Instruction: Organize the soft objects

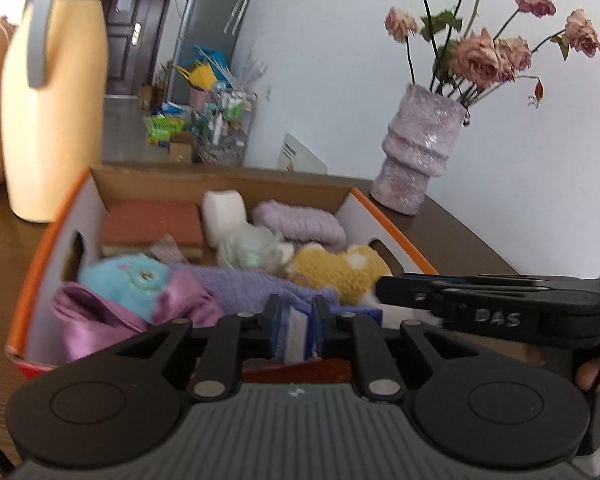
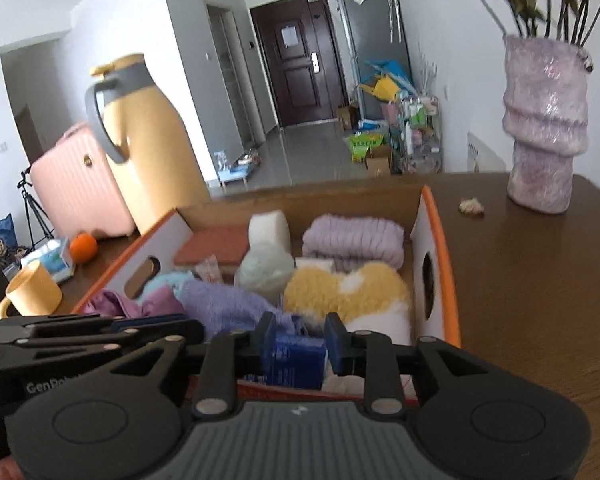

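**A:** Lavender towel [image 1: 252, 284], fluffy and folded, lies across the near half of the box [image 1: 56, 248], among the other soft objects. What is around it?

**B:** Inside the box: a yellow plush [image 1: 340, 268] on its right side, a blue plush [image 1: 128, 280] and satin cloth [image 1: 92, 320] on its left, and a foam roll [image 1: 224, 216] and lilac knit [image 1: 300, 224] at its far end.

**A:** How would they handle?

**B:** Probably light and squashy. They should not break, but the satin may slip. A pinch on a thick fold or a plush's middle seems safest.

**A:** And the tongs?

**B:** The left gripper [image 1: 297, 320] and right gripper [image 2: 300, 336] hover at the box's near edge, jaws narrowly parted. A blue-and-white block [image 1: 296, 336] shows through each gap. It seems to lie beyond the pads, not pinched.

**A:** What differs between views?

**B:** The right wrist view alone shows a yellow mug [image 2: 32, 292] and an orange [image 2: 83, 247] left of the box, and a crumpled scrap [image 2: 471, 205] right of it. The left wrist view alone shows the full dried roses [image 1: 484, 52] above the vase [image 1: 416, 152], right of the box's far end.
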Action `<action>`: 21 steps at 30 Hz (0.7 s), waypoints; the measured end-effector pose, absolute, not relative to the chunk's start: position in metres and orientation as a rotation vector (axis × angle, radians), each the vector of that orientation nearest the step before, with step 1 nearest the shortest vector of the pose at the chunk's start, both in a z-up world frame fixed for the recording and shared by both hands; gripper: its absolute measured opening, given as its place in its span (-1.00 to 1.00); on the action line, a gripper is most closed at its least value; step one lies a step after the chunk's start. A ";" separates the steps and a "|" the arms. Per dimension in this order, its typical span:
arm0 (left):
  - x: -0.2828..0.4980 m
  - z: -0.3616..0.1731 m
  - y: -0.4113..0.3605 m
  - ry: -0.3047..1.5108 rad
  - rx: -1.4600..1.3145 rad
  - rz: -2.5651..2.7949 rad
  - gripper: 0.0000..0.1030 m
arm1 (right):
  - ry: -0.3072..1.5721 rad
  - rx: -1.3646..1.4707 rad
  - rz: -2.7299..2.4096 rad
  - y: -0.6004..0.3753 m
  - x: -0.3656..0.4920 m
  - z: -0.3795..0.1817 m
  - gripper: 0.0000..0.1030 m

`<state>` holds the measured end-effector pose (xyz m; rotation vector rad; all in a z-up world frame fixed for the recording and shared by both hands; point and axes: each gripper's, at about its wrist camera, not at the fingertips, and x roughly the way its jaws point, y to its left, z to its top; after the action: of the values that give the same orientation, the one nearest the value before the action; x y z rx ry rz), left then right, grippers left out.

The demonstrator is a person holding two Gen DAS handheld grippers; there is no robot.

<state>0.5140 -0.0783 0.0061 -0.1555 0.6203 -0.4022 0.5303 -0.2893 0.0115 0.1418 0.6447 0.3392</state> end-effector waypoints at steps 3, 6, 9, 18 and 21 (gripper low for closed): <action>0.504 0.023 -0.070 0.586 -0.139 -0.370 -0.51 | 0.622 0.133 0.325 -0.293 0.521 0.028 -0.49; 0.485 0.045 -0.061 0.521 -0.103 -0.323 -0.32 | 0.586 0.117 0.309 -0.296 0.506 0.049 -0.48; 0.457 0.065 -0.051 0.438 -0.046 -0.250 0.07 | 0.534 0.087 0.288 -0.297 0.483 0.069 -0.15; 0.356 0.074 -0.020 0.147 0.001 -0.021 1.00 | 0.196 -0.098 0.178 -0.289 0.382 0.075 1.00; 0.337 0.069 -0.017 0.144 0.010 -0.005 1.00 | 0.170 -0.095 0.157 -0.289 0.362 0.064 1.00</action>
<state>0.3369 -0.0166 0.0690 0.0099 0.1440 -0.0048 0.3620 -0.2889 0.0637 -0.0950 0.1701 0.1569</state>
